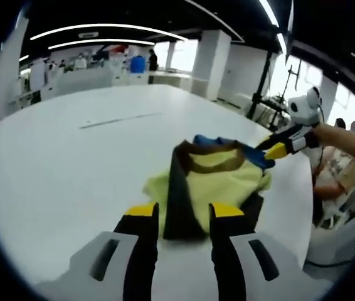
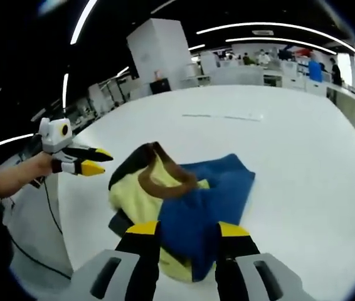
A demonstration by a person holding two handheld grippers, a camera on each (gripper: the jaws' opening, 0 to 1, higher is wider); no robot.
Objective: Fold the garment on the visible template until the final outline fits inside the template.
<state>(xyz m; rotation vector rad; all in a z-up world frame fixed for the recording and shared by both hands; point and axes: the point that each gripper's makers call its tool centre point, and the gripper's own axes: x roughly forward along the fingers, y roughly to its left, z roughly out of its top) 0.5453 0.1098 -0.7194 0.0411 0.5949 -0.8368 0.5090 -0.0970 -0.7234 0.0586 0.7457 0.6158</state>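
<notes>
A crumpled garment point(image 1: 224, 183) lies on the white table point(image 1: 64, 169), pale yellow with a dark panel, a brown collar and a blue part. My left gripper point(image 1: 184, 212) is open just short of its near edge, with dark and yellow fabric showing between the jaws. My right gripper point(image 1: 273, 149) comes in from the right, its tips at the blue edge. In the right gripper view the garment point(image 2: 184, 204) lies ahead with the blue part nearest. The right gripper point(image 2: 188, 229) stands open over it. The left gripper point(image 2: 97, 160) hovers to the left, slightly apart from the fabric, jaws parted.
A thin dark line point(image 1: 121, 119) is marked on the table beyond the garment, also seen as the line point(image 2: 224, 116). The table edge point(image 1: 303, 207) runs close on the right, with seated people point(image 1: 334, 175) past it. Desks and white pillars point(image 1: 212, 63) stand far behind.
</notes>
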